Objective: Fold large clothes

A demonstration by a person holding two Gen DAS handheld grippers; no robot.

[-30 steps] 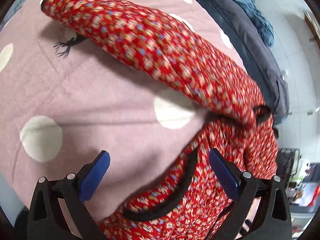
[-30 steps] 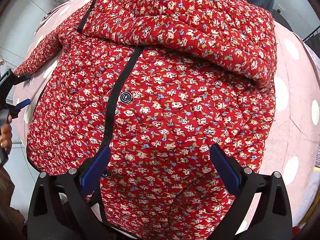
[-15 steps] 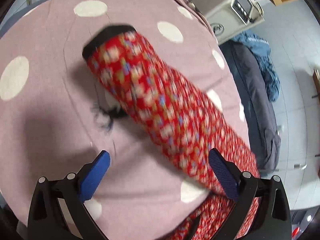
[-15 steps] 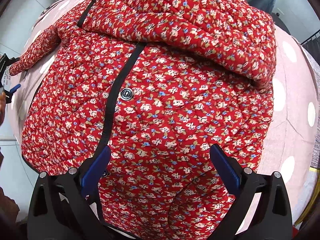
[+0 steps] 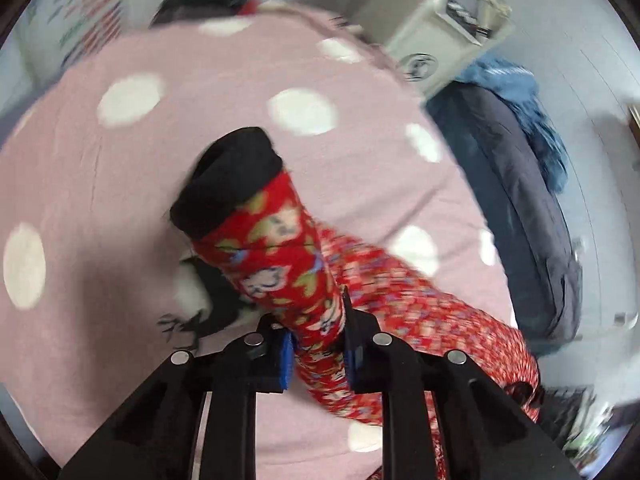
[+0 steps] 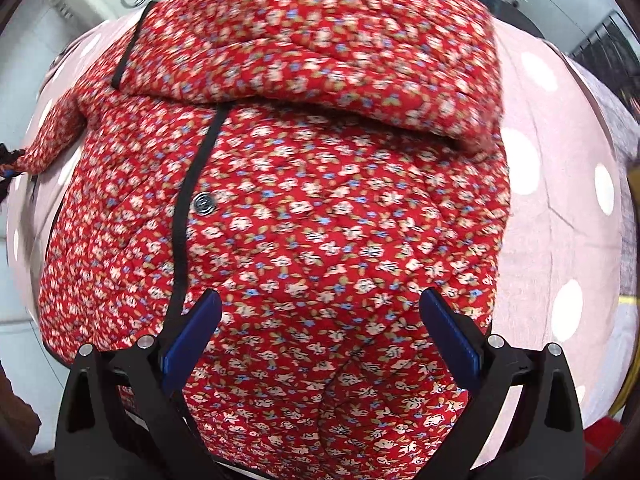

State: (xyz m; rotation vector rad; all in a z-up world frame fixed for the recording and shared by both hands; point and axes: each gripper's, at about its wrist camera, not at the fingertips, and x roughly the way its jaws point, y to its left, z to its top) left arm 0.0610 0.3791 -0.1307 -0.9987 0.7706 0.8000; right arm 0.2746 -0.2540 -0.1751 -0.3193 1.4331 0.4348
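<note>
Red floral sleeve fills the left wrist view, its black cuff raised over the pink dotted cover; the left gripper, angled steeply down, has just closed and pinches it. Right wrist view: right gripper points straight down, jaws spread wide above the quilted jacket, touching nothing.

Setting: domestic interior, probably a bedroom or laundry corner. Evidence: soft surface under a pink cover with white polka dots; quilted red floral jacket spread on it; dark grey garment and blue knitted fabric heaped beside the surface; pale appliance with a round logo at the far edge, perhaps a washing machine, though blurred; light tiled floor.
</note>
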